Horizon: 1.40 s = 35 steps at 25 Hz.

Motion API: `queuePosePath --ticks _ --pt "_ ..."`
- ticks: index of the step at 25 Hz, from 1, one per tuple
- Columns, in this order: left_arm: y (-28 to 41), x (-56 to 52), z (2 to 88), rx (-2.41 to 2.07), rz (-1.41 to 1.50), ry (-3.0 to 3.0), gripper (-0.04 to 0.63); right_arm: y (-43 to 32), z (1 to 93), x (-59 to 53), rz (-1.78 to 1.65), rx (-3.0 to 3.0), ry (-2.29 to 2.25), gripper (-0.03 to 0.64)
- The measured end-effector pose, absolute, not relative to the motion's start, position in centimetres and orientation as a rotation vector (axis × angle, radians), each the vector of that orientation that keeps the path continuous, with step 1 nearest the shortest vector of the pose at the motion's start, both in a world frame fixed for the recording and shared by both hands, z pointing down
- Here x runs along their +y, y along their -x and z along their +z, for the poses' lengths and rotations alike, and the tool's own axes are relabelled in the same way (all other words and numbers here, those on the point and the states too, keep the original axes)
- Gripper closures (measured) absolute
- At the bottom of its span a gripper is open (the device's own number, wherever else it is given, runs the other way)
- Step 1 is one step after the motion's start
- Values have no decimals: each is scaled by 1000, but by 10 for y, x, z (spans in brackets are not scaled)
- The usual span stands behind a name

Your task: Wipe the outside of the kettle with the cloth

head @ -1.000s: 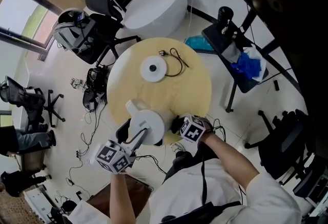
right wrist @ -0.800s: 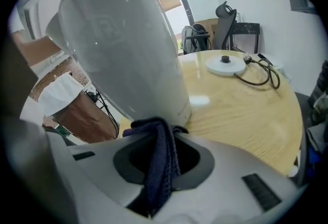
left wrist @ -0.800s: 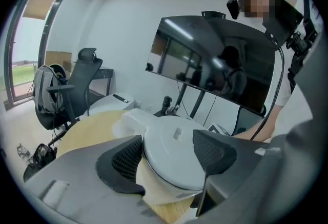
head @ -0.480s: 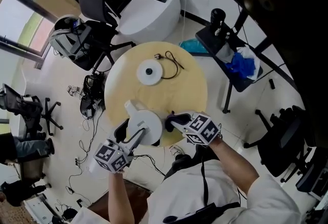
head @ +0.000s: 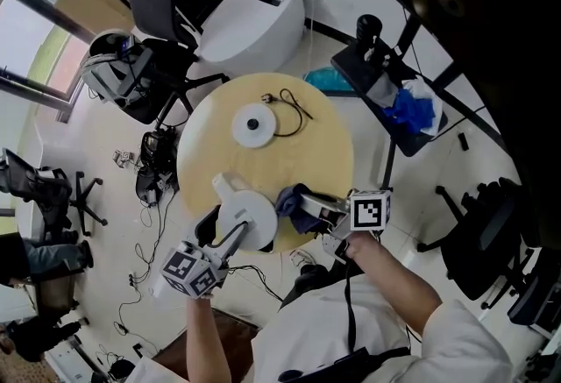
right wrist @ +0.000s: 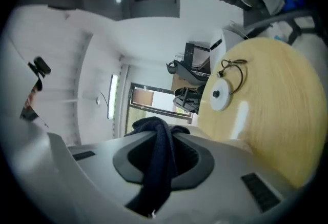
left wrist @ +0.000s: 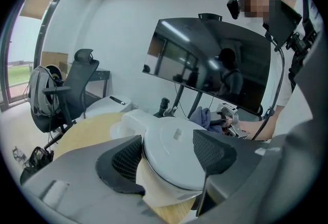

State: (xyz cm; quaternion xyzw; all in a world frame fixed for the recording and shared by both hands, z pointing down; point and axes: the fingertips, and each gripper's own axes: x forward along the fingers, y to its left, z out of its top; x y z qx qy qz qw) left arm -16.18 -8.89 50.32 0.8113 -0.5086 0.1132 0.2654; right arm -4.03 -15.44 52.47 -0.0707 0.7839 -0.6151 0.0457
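Now the right tool [head: 314,209], pinching the dark cloth [head: 289,200], has risen and rolled to face the white kettle [head: 250,216] clamped by the left tool [head: 221,243], so wiping looks ready to begin

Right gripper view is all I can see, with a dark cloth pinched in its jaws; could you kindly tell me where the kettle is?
Observer: The kettle stands at the near edge of the round table, close beside your cloth; I cannot tell whether they touch.
Operator: Thank you. Is anything steadying it?
Observer: Yes. The left gripper has its jaws on either side of the kettle's body and appears to be clamped on it.
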Motion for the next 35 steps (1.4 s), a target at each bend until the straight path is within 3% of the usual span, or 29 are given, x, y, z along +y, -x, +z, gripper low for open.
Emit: queuePosePath --ticks 5,15,26,29,35 --pt "161 -89 505 -1371 303 -2194 287 48 515 -153 -1784 2440 201 551" --pt "161 -88 503 -1380 268 -2201 285 62 618 -157 -1998 2479 499 551" --pt "159 -89 502 -1367 305 -2158 282 54 733 -156 -1902 3138 861 551" --pt "159 -88 503 -1371 334 -2128 287 61 723 -157 -1885 3139 745 551" --pt "157 -89 503 -1360 366 -2119 286 89 617 -151 -1649 3191 114 551"
